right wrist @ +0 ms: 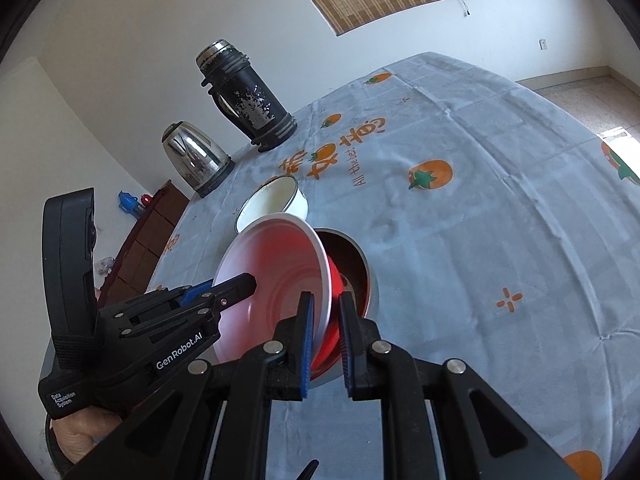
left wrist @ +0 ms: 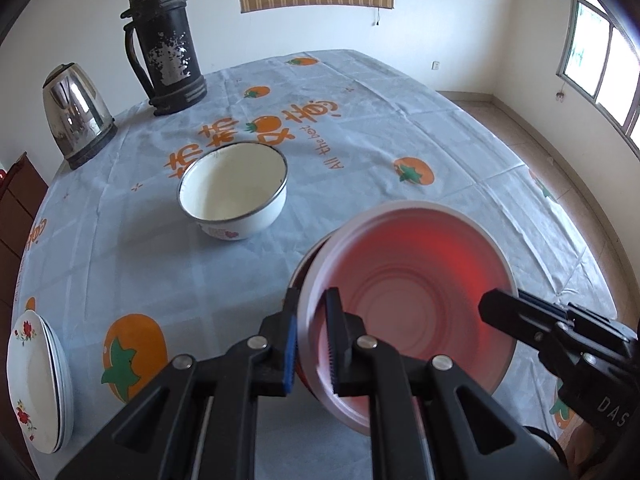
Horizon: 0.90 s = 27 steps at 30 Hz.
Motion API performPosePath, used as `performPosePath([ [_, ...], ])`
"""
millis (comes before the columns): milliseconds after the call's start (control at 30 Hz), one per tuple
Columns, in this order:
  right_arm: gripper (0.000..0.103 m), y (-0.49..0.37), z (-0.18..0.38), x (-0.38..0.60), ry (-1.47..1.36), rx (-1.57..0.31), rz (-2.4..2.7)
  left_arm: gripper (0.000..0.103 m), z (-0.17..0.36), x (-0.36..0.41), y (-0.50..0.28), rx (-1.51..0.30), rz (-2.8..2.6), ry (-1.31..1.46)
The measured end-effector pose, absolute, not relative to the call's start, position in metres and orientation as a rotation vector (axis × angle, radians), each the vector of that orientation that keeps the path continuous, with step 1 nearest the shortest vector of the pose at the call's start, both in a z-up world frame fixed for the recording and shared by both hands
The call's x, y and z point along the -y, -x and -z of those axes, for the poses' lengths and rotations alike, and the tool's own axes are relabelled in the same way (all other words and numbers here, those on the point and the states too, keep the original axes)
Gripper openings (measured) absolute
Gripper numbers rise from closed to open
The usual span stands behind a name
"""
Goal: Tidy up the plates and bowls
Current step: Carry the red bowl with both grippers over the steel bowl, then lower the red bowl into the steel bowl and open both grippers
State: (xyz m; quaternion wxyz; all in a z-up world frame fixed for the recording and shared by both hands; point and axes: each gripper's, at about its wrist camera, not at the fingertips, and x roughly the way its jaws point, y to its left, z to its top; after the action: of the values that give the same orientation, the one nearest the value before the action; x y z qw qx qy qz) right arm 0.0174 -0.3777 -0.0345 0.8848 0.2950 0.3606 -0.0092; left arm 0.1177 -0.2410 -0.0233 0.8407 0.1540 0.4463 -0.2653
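A red plastic bowl (left wrist: 408,300) with a pale inside is held tilted above the table, partly over a dark metal bowl (right wrist: 352,264). My left gripper (left wrist: 312,344) is shut on the red bowl's near rim. My right gripper (right wrist: 326,344) is shut on its opposite rim (right wrist: 326,296); it also shows in the left wrist view (left wrist: 496,308). A white enamel bowl (left wrist: 234,192) stands upright further back. A stack of white flowered plates (left wrist: 36,380) lies at the table's left edge.
A black thermos (left wrist: 164,40) and a steel kettle (left wrist: 76,116) stand at the far left of the round table (left wrist: 360,140), which has a blue cloth with orange prints. A dark cabinet (right wrist: 144,240) stands beyond the left edge.
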Motion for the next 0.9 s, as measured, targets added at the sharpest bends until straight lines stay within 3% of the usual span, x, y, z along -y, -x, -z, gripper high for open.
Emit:
performPosePath([
  [667, 0.020, -0.015, 0.022, 0.383, -0.552, -0.734, 0.076, 0.018, 0.022, 0.240, -0.117, -0.956, 0.551, -0.316],
  [700, 0.020, -0.013, 0.019, 0.383, -0.546, -0.715, 0.087, 0.022, 0.020, 0.238, -0.116, -0.942, 0.549, -0.309],
  [767, 0.020, -0.008, 0.013, 0.381, -0.507, -0.676, 0.109, 0.060, 0.010, 0.232, -0.110, -0.863, 0.510, -0.306],
  [833, 0.020, -0.003, 0.008, 0.378, -0.457, -0.635, 0.155, 0.080, 0.002, 0.222, -0.104, -0.773, 0.452, -0.302],
  [900, 0.020, 0.003, 0.005, 0.376, -0.420, -0.589, 0.197, 0.081, -0.003, 0.205, -0.098, -0.703, 0.416, -0.272],
])
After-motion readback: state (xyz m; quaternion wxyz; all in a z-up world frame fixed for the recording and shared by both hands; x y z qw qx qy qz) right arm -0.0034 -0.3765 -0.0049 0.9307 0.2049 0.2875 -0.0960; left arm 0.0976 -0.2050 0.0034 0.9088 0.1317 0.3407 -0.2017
